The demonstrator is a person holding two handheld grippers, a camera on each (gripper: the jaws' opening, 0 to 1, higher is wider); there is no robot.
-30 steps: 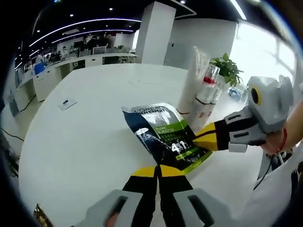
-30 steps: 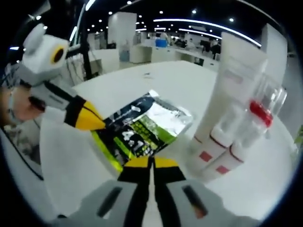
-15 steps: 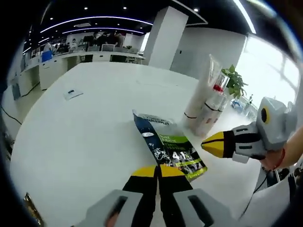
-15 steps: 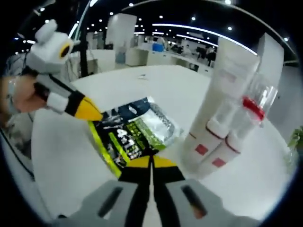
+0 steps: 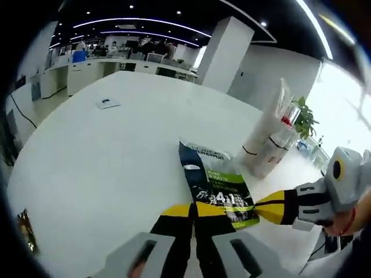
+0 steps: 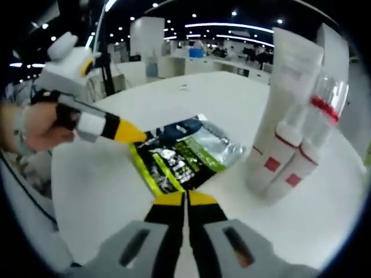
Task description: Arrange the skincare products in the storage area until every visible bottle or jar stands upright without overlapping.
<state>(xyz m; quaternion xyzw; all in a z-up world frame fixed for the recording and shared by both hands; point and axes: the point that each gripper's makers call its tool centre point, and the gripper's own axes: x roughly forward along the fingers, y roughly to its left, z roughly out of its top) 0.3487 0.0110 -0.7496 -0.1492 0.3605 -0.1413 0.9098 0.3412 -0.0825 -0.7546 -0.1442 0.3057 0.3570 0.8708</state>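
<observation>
the sachet (image 5: 217, 188) now lies flat on the white desk (image 5: 104, 156), just beside the upright tubes (image 6: 284, 145); both tongs — left (image 5: 193, 209) and right (image 6: 186, 198) — have pulled back, closed, empty; it still isn't standing.

Glossy foil sachet (image 6: 184, 155); smooth white plastic tubes (image 6: 284, 127); matt table (image 5: 104, 156).

A sachet (image 5: 217, 186) lies flat on the table (image 5: 104, 162), tubes (image 5: 268, 145) standing beside it.
</observation>
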